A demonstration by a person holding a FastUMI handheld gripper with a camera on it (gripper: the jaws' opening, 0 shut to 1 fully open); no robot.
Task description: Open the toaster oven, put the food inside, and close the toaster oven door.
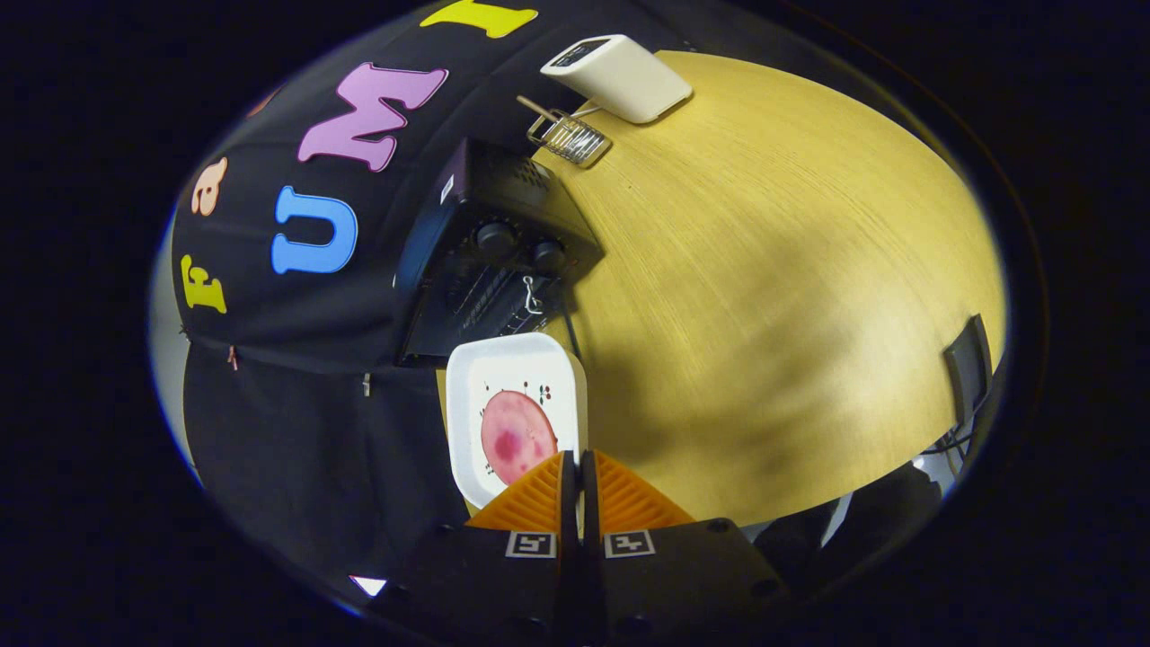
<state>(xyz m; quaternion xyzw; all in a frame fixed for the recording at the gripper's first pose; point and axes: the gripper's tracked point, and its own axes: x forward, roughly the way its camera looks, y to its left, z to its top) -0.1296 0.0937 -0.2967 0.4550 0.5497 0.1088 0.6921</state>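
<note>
My gripper [576, 463] has its orange fingers [539, 494] closed to a thin slit on the near rim of a white square plate [503, 368]. A round pink slice of food [517, 438] lies on the plate, just ahead of the fingertips. The plate is held off the table in front of the black toaster oven [490, 256], which stands beyond it against the booth wall. Two knobs [496, 236] show on the oven's front, with a dark window area below them. From this tilted angle I cannot tell whether the oven door is open or closed.
The oven stands on a light wooden table [764, 296]. Beyond the oven lie a small wire rack with a wooden handle [568, 137] and a white box-shaped device [620, 76]. A dark flat object [968, 368] sits at the table's edge.
</note>
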